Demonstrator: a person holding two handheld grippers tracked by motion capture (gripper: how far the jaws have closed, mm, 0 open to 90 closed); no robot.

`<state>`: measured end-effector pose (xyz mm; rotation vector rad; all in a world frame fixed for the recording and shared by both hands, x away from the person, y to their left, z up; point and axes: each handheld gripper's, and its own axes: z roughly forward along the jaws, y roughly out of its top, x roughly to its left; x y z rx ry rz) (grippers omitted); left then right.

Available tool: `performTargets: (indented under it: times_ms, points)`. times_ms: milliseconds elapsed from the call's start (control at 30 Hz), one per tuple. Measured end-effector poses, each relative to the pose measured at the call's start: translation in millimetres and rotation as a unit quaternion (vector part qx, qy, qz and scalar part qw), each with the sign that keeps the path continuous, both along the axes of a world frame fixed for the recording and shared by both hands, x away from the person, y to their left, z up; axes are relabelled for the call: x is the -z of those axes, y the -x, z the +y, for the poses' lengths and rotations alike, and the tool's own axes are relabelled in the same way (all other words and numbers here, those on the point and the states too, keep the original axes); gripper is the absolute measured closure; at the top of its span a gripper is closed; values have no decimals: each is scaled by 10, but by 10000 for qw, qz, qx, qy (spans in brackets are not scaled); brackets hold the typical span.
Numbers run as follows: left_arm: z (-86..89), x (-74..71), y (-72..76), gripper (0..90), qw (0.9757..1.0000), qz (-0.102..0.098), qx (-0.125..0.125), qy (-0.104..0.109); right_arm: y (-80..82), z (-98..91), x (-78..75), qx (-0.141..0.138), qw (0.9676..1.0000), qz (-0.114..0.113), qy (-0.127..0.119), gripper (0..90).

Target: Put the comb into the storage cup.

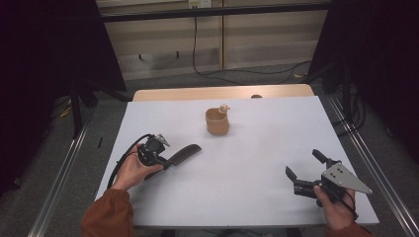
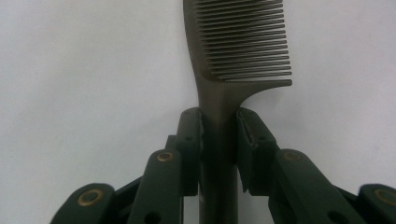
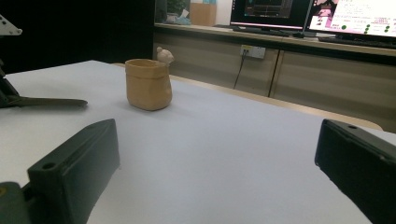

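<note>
Matt dark plastic on the comb (image 2: 243, 46), smooth and faintly sheened. Rough, matt tan clay-like finish on the cup (image 3: 148, 84). Smooth, matt white table (image 1: 247, 168) top.

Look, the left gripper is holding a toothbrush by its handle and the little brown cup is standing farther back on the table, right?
Not quite. The left gripper is holding a comb, not a toothbrush. The left gripper view shows its row of teeth, with the handle squeezed between the jaws. The rest is right: the little brown cup stands farther back on the table.
</note>
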<state>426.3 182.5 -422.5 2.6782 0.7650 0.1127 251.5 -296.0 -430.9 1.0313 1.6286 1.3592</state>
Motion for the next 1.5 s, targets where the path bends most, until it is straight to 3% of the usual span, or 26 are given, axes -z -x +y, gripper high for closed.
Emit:
performTargets:
  times_ms: [667,833,900,967,1033,1133,1300,1500]
  points:
    - [56,-20,-1,728,9998,75,-91,184,-2,0,1,12,10000,11,-1,0]
    - [87,-55,1,728,9991,77,-157,384,-1,2,0,21,10000,12,5,0]
    - [115,-80,2,728,9977,86,-245,630,-2,1,1,15,10000,11,2,0]
    - [139,-108,7,728,9972,7,-300,689,-2,1,1,13,10000,12,3,0]
    - [172,-131,2,728,9955,26,-344,880,-1,1,1,11,10000,13,0,0]
    - [210,-165,0,728,9913,-71,-479,1225,-2,2,1,8,10000,12,-1,0]
    - [238,-189,3,728,9889,-122,-538,1378,0,1,0,20,10000,11,4,0]
    - [285,-238,16,728,9828,-371,-615,1700,0,0,-1,18,10000,12,3,0]
